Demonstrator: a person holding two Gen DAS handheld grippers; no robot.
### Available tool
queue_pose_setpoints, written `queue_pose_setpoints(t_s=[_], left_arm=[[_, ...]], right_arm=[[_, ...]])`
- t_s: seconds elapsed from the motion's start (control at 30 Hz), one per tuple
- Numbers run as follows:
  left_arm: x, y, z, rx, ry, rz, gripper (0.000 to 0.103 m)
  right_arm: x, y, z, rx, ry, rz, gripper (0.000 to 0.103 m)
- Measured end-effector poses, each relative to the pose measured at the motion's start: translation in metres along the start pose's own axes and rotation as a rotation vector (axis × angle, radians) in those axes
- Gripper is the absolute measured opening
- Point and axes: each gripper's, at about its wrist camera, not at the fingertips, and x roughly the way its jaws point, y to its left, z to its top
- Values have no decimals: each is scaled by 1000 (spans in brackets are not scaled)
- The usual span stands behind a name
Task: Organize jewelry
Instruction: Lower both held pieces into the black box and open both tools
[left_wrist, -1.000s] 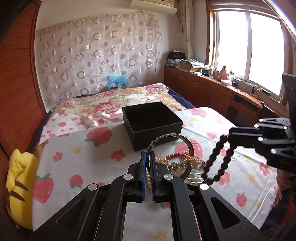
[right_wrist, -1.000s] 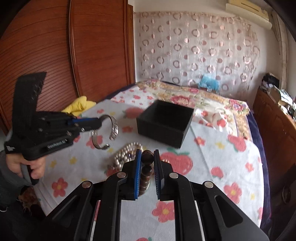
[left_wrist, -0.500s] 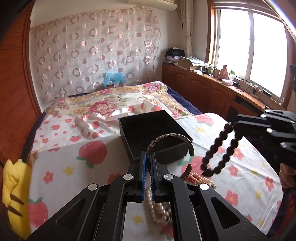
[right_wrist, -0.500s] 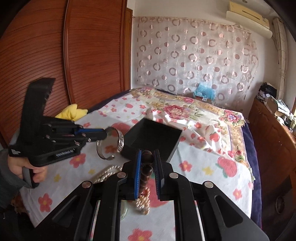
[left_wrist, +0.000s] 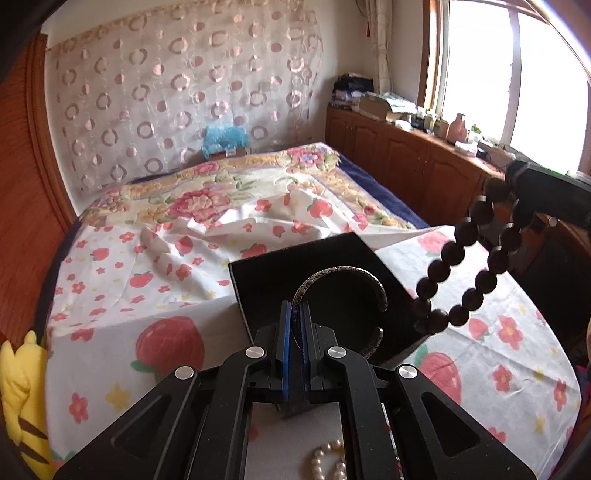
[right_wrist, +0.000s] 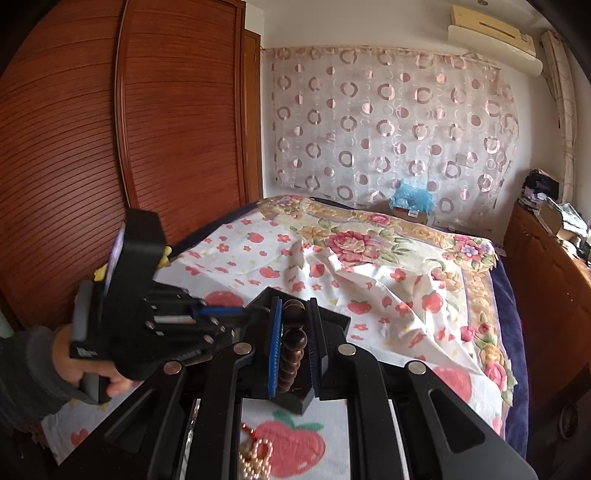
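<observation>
My left gripper (left_wrist: 294, 314) is shut on a silver cuff bangle (left_wrist: 341, 275), which hangs over the open black box (left_wrist: 258, 280) on the bed. To its right a dark wooden bead bracelet (left_wrist: 465, 266) dangles from my right gripper, beside and above the box's right corner. In the right wrist view my right gripper (right_wrist: 295, 332) is shut on the dark bead bracelet (right_wrist: 293, 339), just above the black box (right_wrist: 332, 321). The left gripper (right_wrist: 218, 312) reaches in from the left, held by a hand (right_wrist: 92, 373).
A pearl necklace (left_wrist: 328, 461) lies on the strawberry-print sheet (left_wrist: 147, 288) below the left gripper; the pearl necklace (right_wrist: 255, 461) also shows under the right one. A yellow plush (left_wrist: 22, 398) sits at the bed's left edge. Wooden cabinets (left_wrist: 424, 173) line the right wall.
Both grippers have moved forward over the bed, from above the jewelry pile to the black box. The bangle and the bead bracelet travelled with them; the pearls now lie behind, under the grippers.
</observation>
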Motion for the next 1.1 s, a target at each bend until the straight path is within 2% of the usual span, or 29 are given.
queue_pose_setpoints(t_s=[0.1,0.23,0.33,0.37,0.7,0.87,0.97,1.1], left_arm=[[8,2,1,-6,13,-6,8],[1,8,5,-10,-13,1,11],[-10,15,7,-26,-41,14,25],[-15,19,7,-36,-52,20,26],[-50,38,-11,-69,-83,73,27],[-61,38,-27,-82,-74,71,28],[-66,33,-39,-86,-68,63,33],[-72,27,-55,-91,-57,56,33]], right_arm=[[13,-1,2,-2,11,12,15],[28,-1,0,1,27,22,15],[36,-2,-1,2,34,29,15],[39,-1,0,1,36,34,15],[87,5,3,27,86,100,15],[101,-3,-2,54,125,66,16],[97,-6,-9,68,130,49,16],[80,-5,-15,58,115,17,16]])
